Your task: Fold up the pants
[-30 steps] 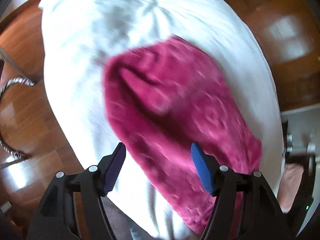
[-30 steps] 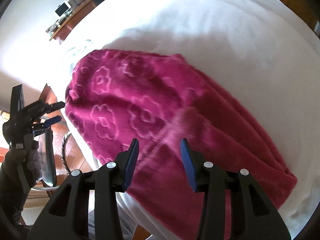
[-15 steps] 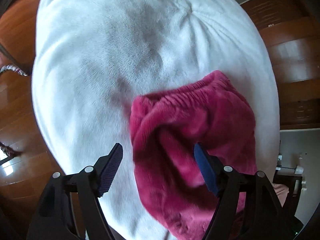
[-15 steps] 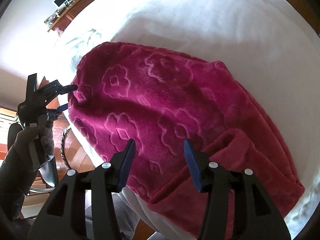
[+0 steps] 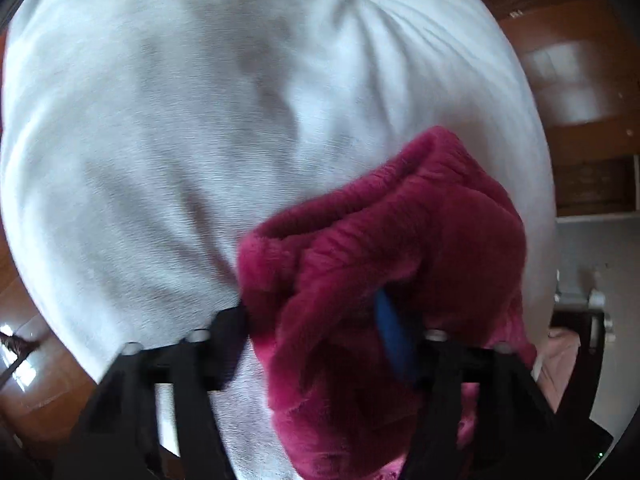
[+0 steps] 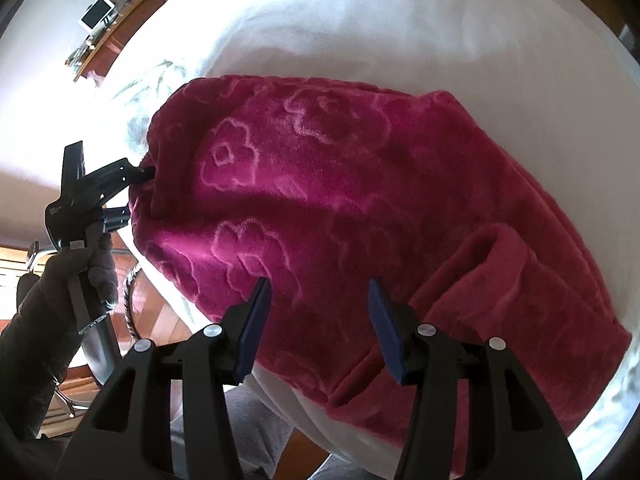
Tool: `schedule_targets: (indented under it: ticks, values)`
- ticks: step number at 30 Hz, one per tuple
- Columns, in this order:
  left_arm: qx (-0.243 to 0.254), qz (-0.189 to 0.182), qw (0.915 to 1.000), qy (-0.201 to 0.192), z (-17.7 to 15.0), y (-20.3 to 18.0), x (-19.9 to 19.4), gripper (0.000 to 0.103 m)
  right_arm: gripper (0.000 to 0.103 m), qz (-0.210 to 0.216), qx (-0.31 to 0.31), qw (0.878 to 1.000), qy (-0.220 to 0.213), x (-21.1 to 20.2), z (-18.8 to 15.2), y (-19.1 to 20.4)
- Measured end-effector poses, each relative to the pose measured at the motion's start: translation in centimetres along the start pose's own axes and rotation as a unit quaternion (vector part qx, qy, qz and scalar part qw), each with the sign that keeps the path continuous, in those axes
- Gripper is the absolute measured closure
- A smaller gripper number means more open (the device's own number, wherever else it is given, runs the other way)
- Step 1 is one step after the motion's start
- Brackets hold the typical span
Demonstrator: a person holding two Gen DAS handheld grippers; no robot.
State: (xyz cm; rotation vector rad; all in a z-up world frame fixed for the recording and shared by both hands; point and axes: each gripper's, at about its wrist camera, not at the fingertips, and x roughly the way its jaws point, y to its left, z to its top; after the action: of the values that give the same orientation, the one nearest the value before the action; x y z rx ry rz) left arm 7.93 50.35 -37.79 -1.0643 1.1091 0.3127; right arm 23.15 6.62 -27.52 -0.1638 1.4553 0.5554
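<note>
One white cloth (image 6: 420, 32) covers the surface, and on it lies one pair of magenta fleece pants (image 6: 360, 208) embossed with flowers, spread across the middle with a folded flap near the right gripper. Two hand-held grippers are in view: the left gripper (image 5: 320, 332) points steeply down at the pants' bunched edge, its jaws closing with a thick fold of fleece between them, and a gloved hand (image 6: 92, 264) holds its handle upright. The right gripper (image 6: 316, 320) hangs pointing nearly straight down over the near part of the pants, its blue pads (image 6: 384, 324) standing apart and clamping nothing.
</note>
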Motion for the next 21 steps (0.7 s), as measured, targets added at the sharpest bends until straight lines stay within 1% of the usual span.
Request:
schedule_targets:
  ticks: [1,3,6,10,12,15,18,21]
  values:
    - [0.004,-0.001,1.0,0.002,0.1,-0.3,0.0,0.061,0.051,-0.001,0.002,1.0,-0.001,-0.1,-0.2,-0.1]
    - [0.018,0.007,0.9998,0.001,0.2,-0.9,-0.4,0.073,0.051,-0.003,0.011,1.0,-0.005,-0.4,-0.7,-0.6]
    - [0.033,0.009,0.9994,-0.01,-0.1,-1.9,-1.6,0.079,0.051,-0.004,0.026,1.0,-0.017,-1.1,-1.2,-1.5]
    - [0.052,0.005,0.998,-0.035,-1.0,-3.8,-4.3,0.08,0.051,0.0,0.028,0.999,-0.044,-2.9,-2.0,-2.6]
    - [0.063,0.001,0.9968,-0.05,-1.7,-5.2,-5.9,0.08,0.051,0.003,0.035,0.998,-0.058,-3.9,-2.9,-3.5]
    - [0.084,-0.01,0.9943,-0.066,-3.0,-7.4,-7.7,0.081,0.051,0.007,0.057,0.995,-0.076,-5.6,-5.1,-5.6]
    - [0.122,-0.022,0.989,-0.08,-4.6,-11.3,-9.5,0.082,0.051,0.007,0.077,0.994,-0.084,-6.8,-7.7,-7.7]
    - [0.162,-0.04,0.9819,-0.091,-6.4,-15.4,-10.7,0.082,0.051,0.007,0.097,0.991,-0.088,-7.8,-10.7,-10.0]
